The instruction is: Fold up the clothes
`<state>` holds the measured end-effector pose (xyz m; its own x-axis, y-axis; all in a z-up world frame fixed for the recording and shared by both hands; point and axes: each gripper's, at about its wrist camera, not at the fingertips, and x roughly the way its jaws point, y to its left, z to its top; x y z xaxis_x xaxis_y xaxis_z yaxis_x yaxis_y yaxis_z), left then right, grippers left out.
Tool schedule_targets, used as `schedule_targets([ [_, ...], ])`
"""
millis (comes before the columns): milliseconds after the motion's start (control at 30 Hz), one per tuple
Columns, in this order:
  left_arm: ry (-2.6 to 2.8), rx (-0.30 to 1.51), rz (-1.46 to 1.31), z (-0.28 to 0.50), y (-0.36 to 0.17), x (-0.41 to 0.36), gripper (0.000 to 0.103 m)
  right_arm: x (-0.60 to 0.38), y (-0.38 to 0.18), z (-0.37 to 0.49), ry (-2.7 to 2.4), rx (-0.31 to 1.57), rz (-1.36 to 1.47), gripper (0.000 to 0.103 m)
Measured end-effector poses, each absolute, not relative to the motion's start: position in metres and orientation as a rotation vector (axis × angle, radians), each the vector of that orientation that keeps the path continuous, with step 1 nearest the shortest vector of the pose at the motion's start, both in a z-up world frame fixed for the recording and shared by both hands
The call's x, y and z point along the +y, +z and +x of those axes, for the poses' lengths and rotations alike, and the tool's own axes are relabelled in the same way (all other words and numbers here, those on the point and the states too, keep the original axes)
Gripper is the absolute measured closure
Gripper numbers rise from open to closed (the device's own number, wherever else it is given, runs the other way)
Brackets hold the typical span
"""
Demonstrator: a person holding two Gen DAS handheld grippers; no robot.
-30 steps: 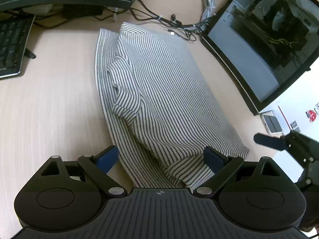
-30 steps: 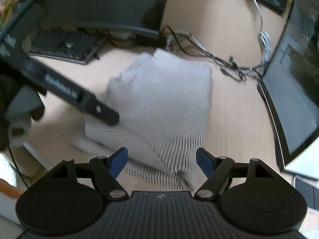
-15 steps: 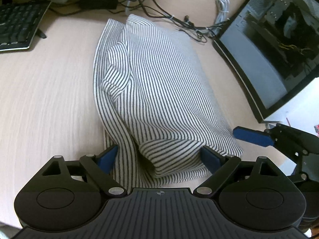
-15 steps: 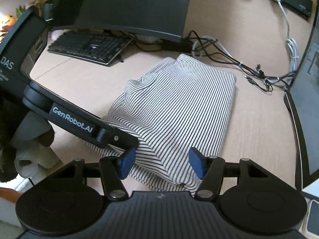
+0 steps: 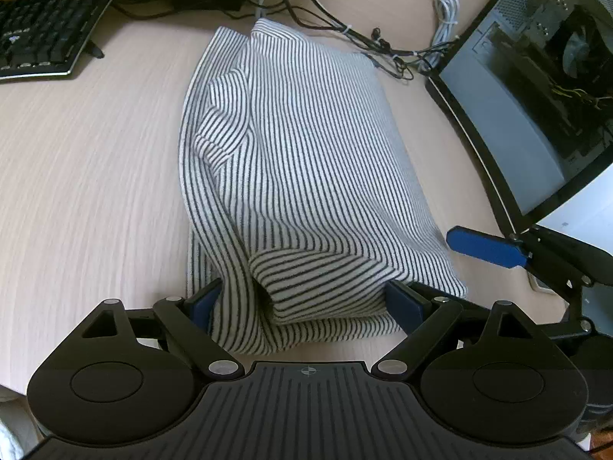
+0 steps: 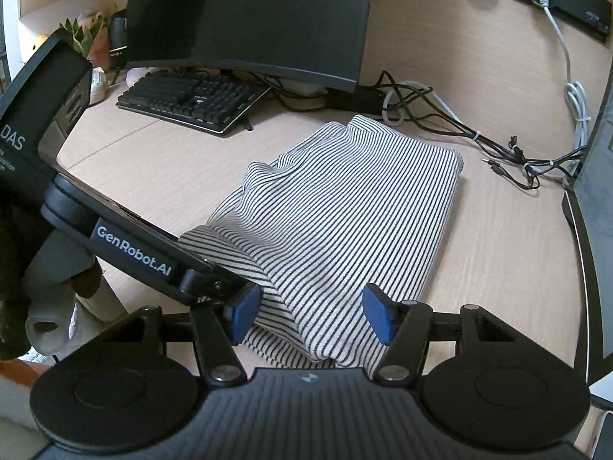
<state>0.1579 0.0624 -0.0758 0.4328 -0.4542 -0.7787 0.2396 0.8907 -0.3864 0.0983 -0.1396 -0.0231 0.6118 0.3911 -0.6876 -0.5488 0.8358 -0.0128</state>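
- Keyboard [image 5: 36,44] sits at the upper left of the left wrist view, clear of the work; pale desk [image 5: 88,176] fills the left side below it.
- Striped garment [image 5: 306,161] lies at frame centre on that desk, already doubled into a compact oblong of several layers, with a loose fold bulging along its left edge.
- Left gripper [image 5: 302,303], at lower centre, has its fingers spread wide on either side of the garment's near end; nothing is pinched between them.
- Cables [image 5: 387,44] and a dark monitor [image 5: 528,107] crowd the upper right, close to the garment's far corner.
- Right gripper [image 6: 312,314], seen in its own view at lower centre, is likewise spread wide over the near right corner and grips nothing.
- My judgement: the scene fits either a pause before another fold or the tidying of a finished bundle. A further fold would call for both grippers to close on the near edge evenly and carry it short of the cables.
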Motion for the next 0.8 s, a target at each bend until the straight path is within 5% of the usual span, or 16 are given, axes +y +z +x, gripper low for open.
schedule_targets([
  [533, -0.096, 0.885, -0.282, 0.151, -0.049, 0.167, 0.006, -0.132, -0.045, 0.094, 0.591, 0.739, -0.400, 0.041],
  [800, -0.082, 0.885, -0.320, 0.149, -0.051, 0.187, 0.005, -0.086, -0.050, 0.076, 0.743, 0.603, -0.620, 0.030],
])
